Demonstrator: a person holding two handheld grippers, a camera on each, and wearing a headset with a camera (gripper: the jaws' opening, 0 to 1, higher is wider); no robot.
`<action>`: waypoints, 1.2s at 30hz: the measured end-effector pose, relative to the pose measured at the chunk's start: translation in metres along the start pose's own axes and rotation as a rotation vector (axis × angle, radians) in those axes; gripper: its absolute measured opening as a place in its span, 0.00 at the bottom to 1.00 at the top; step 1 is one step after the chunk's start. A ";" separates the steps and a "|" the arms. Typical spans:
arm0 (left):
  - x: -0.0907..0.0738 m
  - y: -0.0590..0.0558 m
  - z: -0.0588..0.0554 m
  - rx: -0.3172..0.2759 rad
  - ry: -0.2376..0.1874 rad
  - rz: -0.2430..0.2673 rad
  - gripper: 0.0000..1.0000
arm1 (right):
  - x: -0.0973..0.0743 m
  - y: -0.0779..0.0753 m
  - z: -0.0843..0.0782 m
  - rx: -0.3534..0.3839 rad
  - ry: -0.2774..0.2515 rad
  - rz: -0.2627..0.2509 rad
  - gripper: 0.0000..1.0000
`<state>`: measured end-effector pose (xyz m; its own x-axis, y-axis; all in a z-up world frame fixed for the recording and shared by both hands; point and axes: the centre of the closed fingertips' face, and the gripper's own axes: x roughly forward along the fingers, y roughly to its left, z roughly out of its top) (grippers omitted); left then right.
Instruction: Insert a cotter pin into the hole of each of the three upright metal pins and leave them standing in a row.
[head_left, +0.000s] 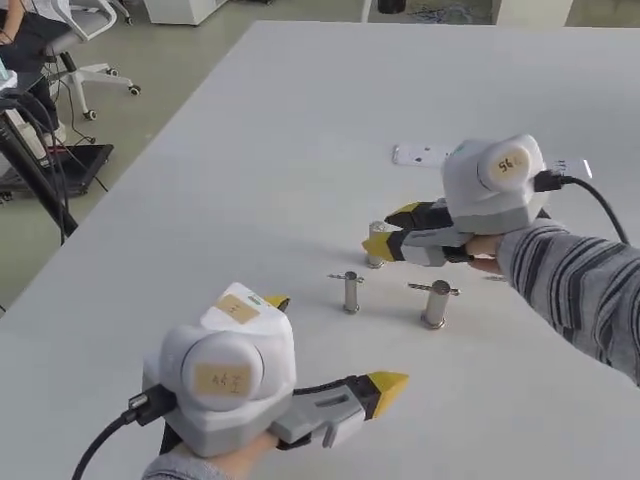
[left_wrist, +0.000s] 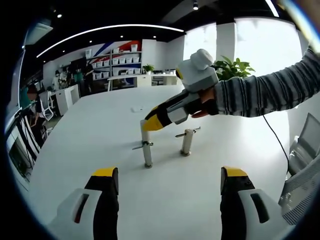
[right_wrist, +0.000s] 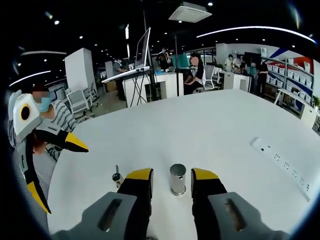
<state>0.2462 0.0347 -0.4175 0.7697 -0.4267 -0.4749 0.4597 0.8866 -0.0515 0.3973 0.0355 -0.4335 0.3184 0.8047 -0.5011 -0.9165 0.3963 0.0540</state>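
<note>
The right gripper (right_wrist: 172, 176) stands part-open, its jaws either side of a bare metal pin (right_wrist: 177, 179) and not clearly touching it; no cotter pin runs through this one. Near it on the white table (head_left: 300, 130) stand the middle pin (head_left: 351, 292) and the outer pin (head_left: 436, 305), each with a cotter pin (head_left: 338, 277) set crosswise. The left gripper (left_wrist: 170, 180) hangs wide and empty. Two of three look done, I'd judge, with one pin to fit and the row to straighten.

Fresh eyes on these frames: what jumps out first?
The right gripper stands out, jaws open either side of the far metal pin on the white table; that pin looks bare. Nearer the person, a second pin and a third pin stand upright, each crossed by a cotter pin. The left gripper hovers open at the head view's lower left, holding nothing.
</note>
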 end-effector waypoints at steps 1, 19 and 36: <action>0.000 0.001 -0.001 -0.005 0.002 0.003 0.83 | 0.003 -0.001 -0.002 0.001 0.006 -0.006 0.26; 0.003 0.003 -0.004 -0.016 0.011 -0.001 0.81 | 0.010 -0.007 -0.013 0.010 0.049 -0.021 0.09; -0.010 0.004 -0.003 -0.012 0.008 0.009 0.83 | -0.015 -0.012 -0.023 -0.012 0.098 -0.054 0.08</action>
<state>0.2395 0.0430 -0.4155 0.7700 -0.4176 -0.4824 0.4479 0.8922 -0.0575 0.3975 0.0086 -0.4463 0.3431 0.7349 -0.5850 -0.9015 0.4326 0.0147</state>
